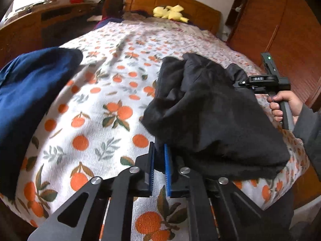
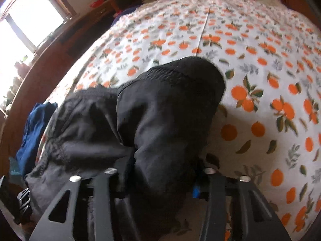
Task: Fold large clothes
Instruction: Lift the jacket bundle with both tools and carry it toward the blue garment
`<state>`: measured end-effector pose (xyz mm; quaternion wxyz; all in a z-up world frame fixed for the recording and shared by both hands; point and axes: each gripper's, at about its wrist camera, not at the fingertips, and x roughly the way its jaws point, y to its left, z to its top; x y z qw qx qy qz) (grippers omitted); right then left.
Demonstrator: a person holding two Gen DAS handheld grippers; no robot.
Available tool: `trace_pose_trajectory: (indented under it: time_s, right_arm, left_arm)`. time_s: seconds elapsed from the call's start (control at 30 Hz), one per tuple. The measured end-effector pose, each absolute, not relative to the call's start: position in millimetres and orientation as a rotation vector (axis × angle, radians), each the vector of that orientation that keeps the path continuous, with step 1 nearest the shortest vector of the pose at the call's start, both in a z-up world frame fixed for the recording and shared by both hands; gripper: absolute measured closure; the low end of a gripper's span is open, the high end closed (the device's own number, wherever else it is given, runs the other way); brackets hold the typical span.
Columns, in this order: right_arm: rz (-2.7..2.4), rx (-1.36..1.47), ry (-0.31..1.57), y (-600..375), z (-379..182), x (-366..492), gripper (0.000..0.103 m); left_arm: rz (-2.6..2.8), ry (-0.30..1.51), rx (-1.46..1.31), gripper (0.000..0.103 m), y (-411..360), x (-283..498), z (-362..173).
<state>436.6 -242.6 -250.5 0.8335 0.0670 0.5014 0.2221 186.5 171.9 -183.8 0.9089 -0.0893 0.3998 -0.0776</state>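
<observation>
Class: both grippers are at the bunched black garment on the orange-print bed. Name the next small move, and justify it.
Probably draw the two grippers apart to stretch an edge flat. The left gripper pinches a corner of the black garment, the right gripper has cloth bunched between its fingers, and the garment lies crumpled on the bedspread.

Black garment (image 1: 210, 110) on white bedspread (image 1: 104, 92) with orange-fruit print; navy garment (image 1: 30, 92); yellow plush toy (image 1: 170, 13).

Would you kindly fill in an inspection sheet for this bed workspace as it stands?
Surface: bedspread with orange-fruit print, lightly creased.
Job's things: black garment bunched near the bed's edge; blue garment at the other side.
Clutter: yellow plush toy by the headboard.
Grippers: left gripper shut on a black garment edge; right gripper shut on its bunched cloth.
Cables: nothing seen.
Surroundings: wooden wardrobe, window.
</observation>
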Motion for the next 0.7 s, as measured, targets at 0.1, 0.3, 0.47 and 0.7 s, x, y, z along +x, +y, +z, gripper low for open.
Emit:
trace_pose_trajectory:
  time_s: [0.1, 0.3, 0.47, 0.7]
  right_arm:
    - [0.470, 0.097, 1.013, -237, -233, 430, 0.076]
    - [0.486, 0.049, 0.917, -208, -195, 421, 0.077]
    - [0.557, 0.002, 0.854, -156, -164, 418, 0.078]
    - [0.707, -0.057, 0.769, -61, -119, 410, 0.079]
  left_arm:
    - [-0.192, 0.786, -0.202, 0.096, 175, 183, -174]
    - [-0.206, 0.715, -0.203, 0.097, 181, 175, -152]
    - [-0.147, 0.664, -0.213, 0.097, 211, 165, -135]
    - [0.008, 0.576, -0.234, 0.098, 285, 141, -102]
